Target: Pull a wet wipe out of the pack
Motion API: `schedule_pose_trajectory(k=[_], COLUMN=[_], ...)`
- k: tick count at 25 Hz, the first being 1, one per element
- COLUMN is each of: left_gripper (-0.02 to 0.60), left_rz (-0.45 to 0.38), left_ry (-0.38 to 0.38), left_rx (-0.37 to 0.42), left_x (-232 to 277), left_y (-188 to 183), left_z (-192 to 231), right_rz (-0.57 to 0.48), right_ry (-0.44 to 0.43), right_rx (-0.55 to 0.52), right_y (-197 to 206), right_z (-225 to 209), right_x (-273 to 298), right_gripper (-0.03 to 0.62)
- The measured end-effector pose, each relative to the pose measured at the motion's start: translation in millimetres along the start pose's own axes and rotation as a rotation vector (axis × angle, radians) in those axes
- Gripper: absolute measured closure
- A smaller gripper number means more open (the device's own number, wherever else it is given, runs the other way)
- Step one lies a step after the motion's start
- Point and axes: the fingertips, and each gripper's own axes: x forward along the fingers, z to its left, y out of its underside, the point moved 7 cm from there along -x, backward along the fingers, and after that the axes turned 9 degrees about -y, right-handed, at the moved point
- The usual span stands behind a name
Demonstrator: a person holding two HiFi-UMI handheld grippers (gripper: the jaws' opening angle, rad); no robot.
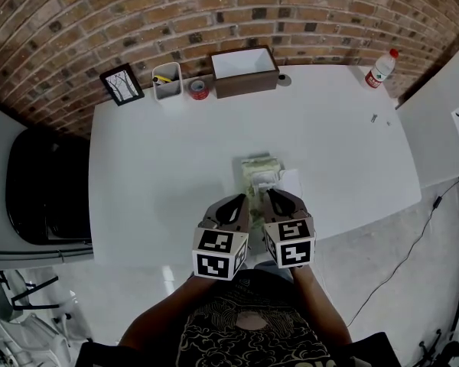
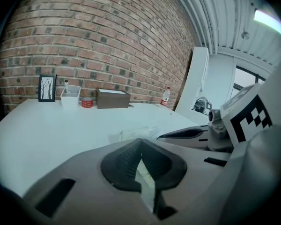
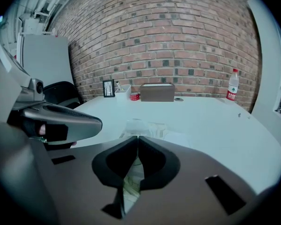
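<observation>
The wet wipe pack [image 1: 258, 171], pale green and clear, lies on the white table [image 1: 161, 167] just beyond both grippers. A white sheet [image 1: 290, 182] lies flat against its right side. My left gripper [image 1: 241, 200] and right gripper [image 1: 271, 196] are side by side at the pack's near end, both shut with nothing between the jaws. In the left gripper view the gripper [image 2: 139, 142] has its tips meeting and the pack [image 2: 136, 134] lies just ahead. The right gripper view shows that gripper [image 3: 137, 139] shut too, with the pack [image 3: 143, 125] close in front.
Along the brick wall stand a picture frame [image 1: 122, 84], a white holder [image 1: 167, 81], a red tape roll [image 1: 200, 89] and a brown box [image 1: 245, 71]. A bottle [image 1: 381, 69] is at the far right corner. A black chair [image 1: 46, 186] sits left of the table.
</observation>
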Motion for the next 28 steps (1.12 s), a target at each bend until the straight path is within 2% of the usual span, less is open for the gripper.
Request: schedule_pose_trajectory(k=[22,28], left_gripper=[0.569,0.569], left_rz=[-0.027,-0.038], left_ry=[0.018,0.025], left_rx=[-0.021,-0.02], left_x=[-18,-20], left_y=[0,-3], left_z=[0,0], right_rz=[-0.089,-0.132], right_ry=[0.047,0.044], right_rx=[0.013,0.045], right_y=[-9,-12], right_z=[13,14], right_x=[-26,-34], right_gripper=[0.577,0.577])
